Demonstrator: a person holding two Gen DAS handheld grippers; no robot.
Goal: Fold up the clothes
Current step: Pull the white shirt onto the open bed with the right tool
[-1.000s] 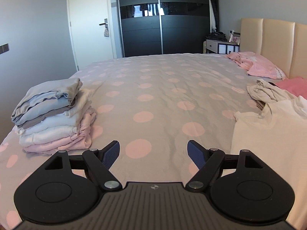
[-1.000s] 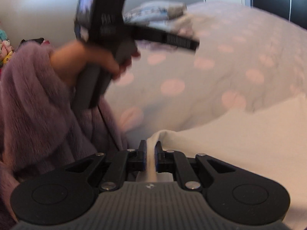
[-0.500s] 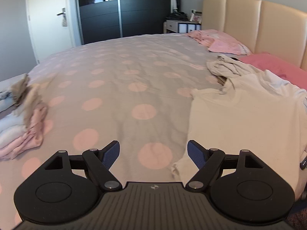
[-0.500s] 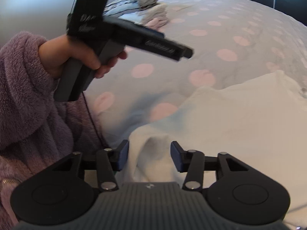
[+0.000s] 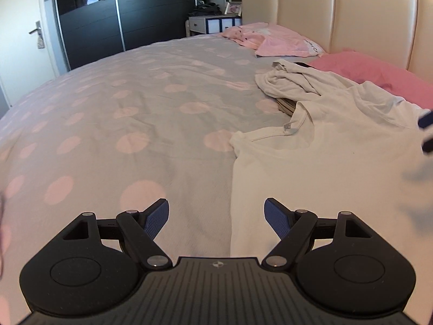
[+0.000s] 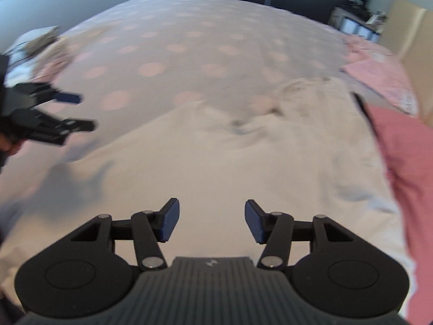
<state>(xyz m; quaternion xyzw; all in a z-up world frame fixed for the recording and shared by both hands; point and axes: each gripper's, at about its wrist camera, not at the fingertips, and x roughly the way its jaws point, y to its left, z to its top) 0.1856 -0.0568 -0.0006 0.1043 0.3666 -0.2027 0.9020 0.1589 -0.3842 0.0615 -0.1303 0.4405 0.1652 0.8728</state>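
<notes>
A cream T-shirt (image 5: 338, 168) lies spread flat on the dotted bedspread (image 5: 135, 103), its collar toward the middle of the bed. My left gripper (image 5: 216, 216) hovers open over the shirt's left edge, with nothing between its pads. In the right wrist view the same T-shirt (image 6: 216, 157) fills the foreground. My right gripper (image 6: 212, 220) hangs above it, jaws still opening and empty. The left gripper (image 6: 81, 111) shows blurred at that view's left edge; the right gripper's blue fingertips (image 5: 426, 119) peek in at the left wrist view's right edge.
A crumpled cream garment (image 5: 292, 84) lies past the shirt's collar. Pink pillows (image 5: 373, 73) and a pink garment (image 5: 270, 40) rest by the beige headboard (image 5: 351, 13). A blurred stack of folded clothes (image 6: 40, 51) sits far left. A dark wardrobe (image 5: 121, 13) stands behind the bed.
My right gripper let go of the shirt's edge, opened, and swung right over the shirt. My left gripper swung right, away from the folded stack, toward the shirt's left edge.
</notes>
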